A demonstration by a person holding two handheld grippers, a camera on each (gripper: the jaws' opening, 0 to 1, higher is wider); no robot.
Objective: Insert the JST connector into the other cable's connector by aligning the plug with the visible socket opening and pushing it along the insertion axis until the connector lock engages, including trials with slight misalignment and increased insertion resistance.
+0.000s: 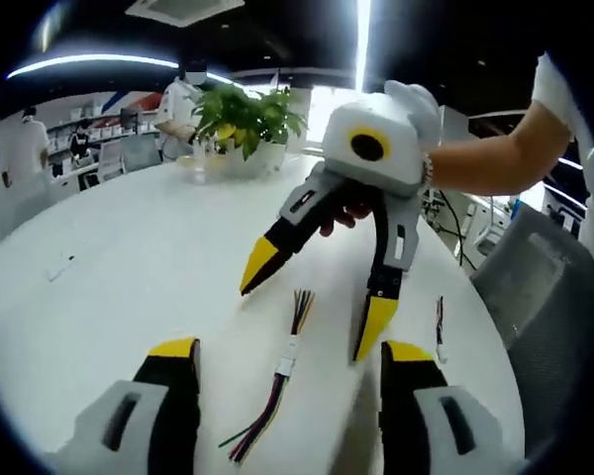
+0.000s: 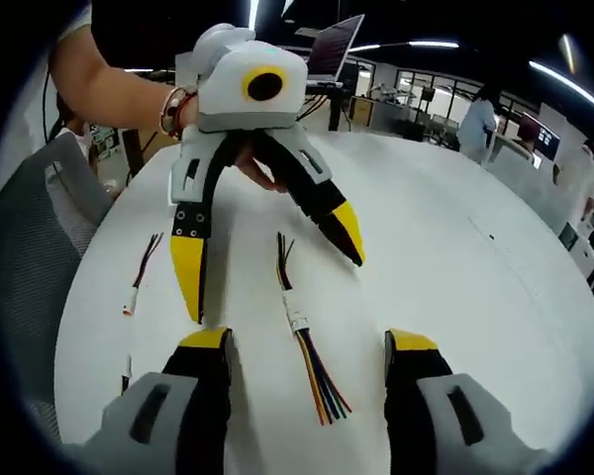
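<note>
Left gripper view: own left gripper (image 1: 289, 368) rises from 6 o'clock w/ yellow-tipped jaws spread wide, nothing between them but bare tabletop and cable; right gripper (image 1: 317, 297) comes in from approx 1 o'clock, held by a gloved hand (image 1: 416, 104), jaws also wide apart and pointing down at the white round table (image 1: 129, 257).

Mated cable pair (image 1: 282, 371) lies on the table at centre-low, running from 12 toward 7 o'clock; white JST connector (image 1: 289, 354) sits mid-length w/ multi-coloured wires fanning out both ends; it lies between the right gripper's two tips and just ahead of the left jaws, touched by neither as far as can be seen. A second short cable (image 1: 440, 327) w/ white plug lies apart at 4 o'clock, beside the right jaw of the left gripper.

Potted plant (image 1: 246, 124) stands at 12 o'clock at the far table edge; grey chair (image 1: 544, 277) at 3 o'clock.

Right gripper view: own right gripper (image 2: 312, 368) from 6 o'clock, jaws wide, empty; left gripper (image 2: 272, 267) hangs from 12 o'clock, jaws wide, one tip either side of the cable; connector (image 2: 297, 319) at centre; second cable (image 2: 139, 277) at 9 o'clock; whether the plug is fully locked in the socket — can't tell.
</note>
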